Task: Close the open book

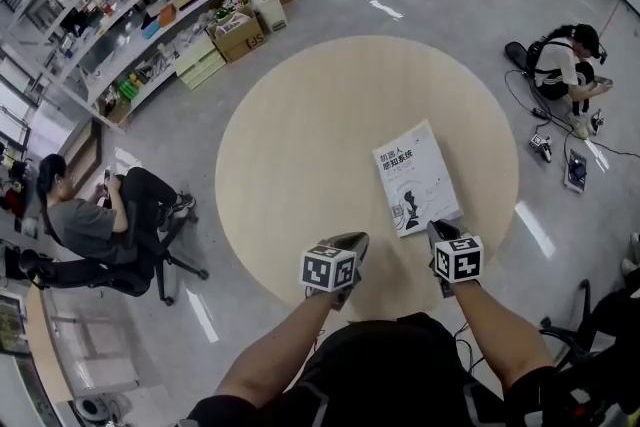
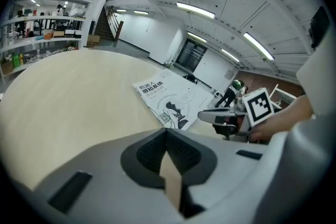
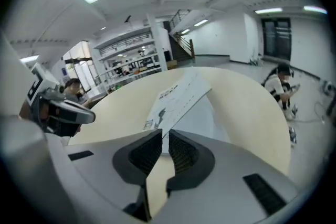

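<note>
The book [image 1: 415, 177] lies shut and flat on the round wooden table [image 1: 300, 145], white cover up, right of centre. In the left gripper view the book [image 2: 168, 99] lies ahead and a little to the right. In the right gripper view the book [image 3: 176, 99] has its near corner just beyond the jaws. My left gripper [image 1: 347, 243] is shut with nothing in it, left of the book's near edge. My right gripper [image 1: 440, 231] hovers at the book's near right corner, its jaws a slim gap apart with nothing between them.
A person sits on an office chair [image 1: 150, 255] left of the table. Another person [image 1: 565, 65] crouches on the floor at the right among cables. Shelves [image 1: 150, 5] and cardboard boxes [image 1: 240, 35] stand at the back left.
</note>
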